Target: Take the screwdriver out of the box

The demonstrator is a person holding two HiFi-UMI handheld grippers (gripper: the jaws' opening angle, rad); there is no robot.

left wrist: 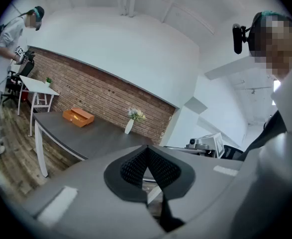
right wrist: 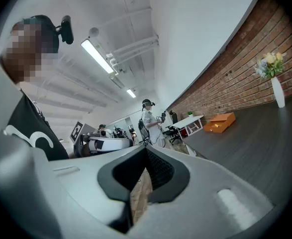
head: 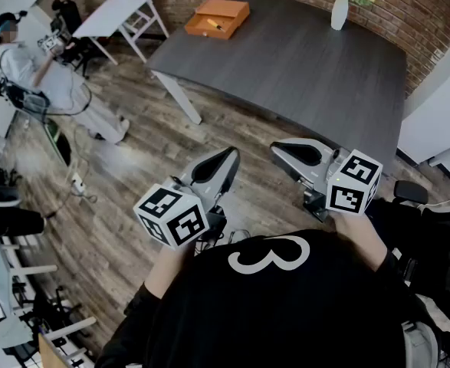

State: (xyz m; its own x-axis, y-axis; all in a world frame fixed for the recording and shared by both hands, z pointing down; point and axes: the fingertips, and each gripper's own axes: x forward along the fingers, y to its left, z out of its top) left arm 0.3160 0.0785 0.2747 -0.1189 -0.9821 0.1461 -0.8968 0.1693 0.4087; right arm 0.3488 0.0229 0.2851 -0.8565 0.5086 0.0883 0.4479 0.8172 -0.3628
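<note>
Holding the left claw [head: 226, 158] and the right claw [head: 282, 150] closed on nothing, close to the body above the wooden plank floor [head: 133, 129], likely resting because no reach is under way. Facing the near edge of the dark grey rectangular surface [head: 309, 75], broad and mostly bare, offering open room for moving. Needing to cross it toward the small yellowish screwdriver [head: 214, 24] lying inside the open orange box [head: 228, 10] by the far edge.

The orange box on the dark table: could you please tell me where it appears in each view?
Head view: orange box at top centre.
Left gripper view: orange box left of centre.
Right gripper view: orange box right of centre.
Shared landmark: the white vase of flowers.
</note>
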